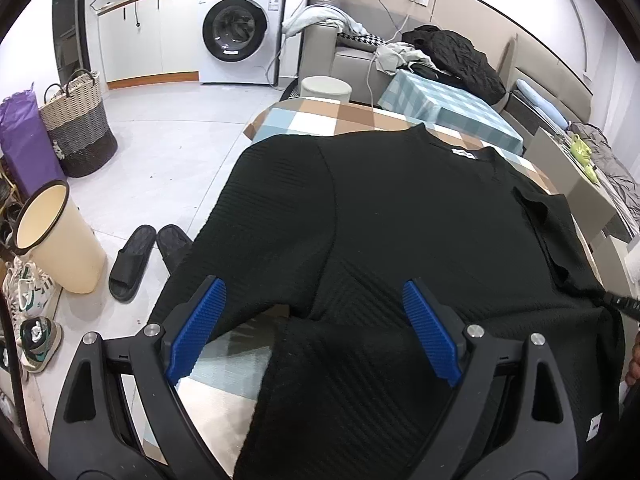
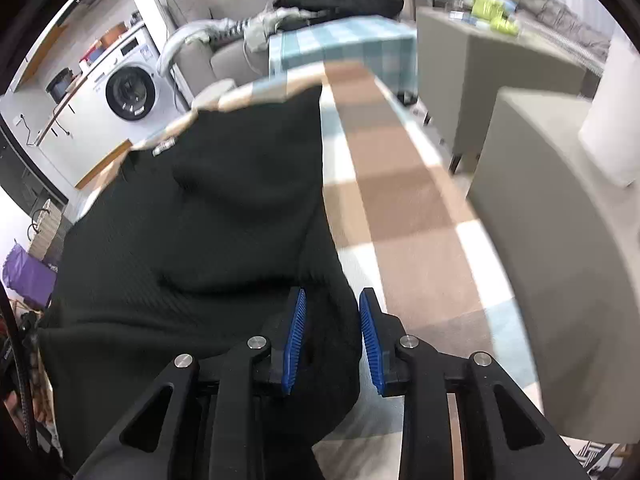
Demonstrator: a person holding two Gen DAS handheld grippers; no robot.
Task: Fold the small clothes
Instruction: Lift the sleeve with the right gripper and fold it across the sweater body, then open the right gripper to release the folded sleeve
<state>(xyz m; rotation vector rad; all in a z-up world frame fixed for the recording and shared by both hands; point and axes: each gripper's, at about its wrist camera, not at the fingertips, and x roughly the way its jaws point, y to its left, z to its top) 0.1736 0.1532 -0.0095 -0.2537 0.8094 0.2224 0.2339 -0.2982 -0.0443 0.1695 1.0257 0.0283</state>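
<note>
On the left, the left gripper (image 1: 314,330) hovers over the near hem with its fingers spread wide, gripping nothing. One black top (image 1: 400,220) lies spread across the checked table (image 1: 312,114), collar at the far side, one sleeve hanging off the left edge. On the right, the right gripper (image 2: 332,340) has its fingers narrowed around the top's near right edge. Folding looks barely begun: no finished fold shows, so both sides and the final halving seem left.
</note>
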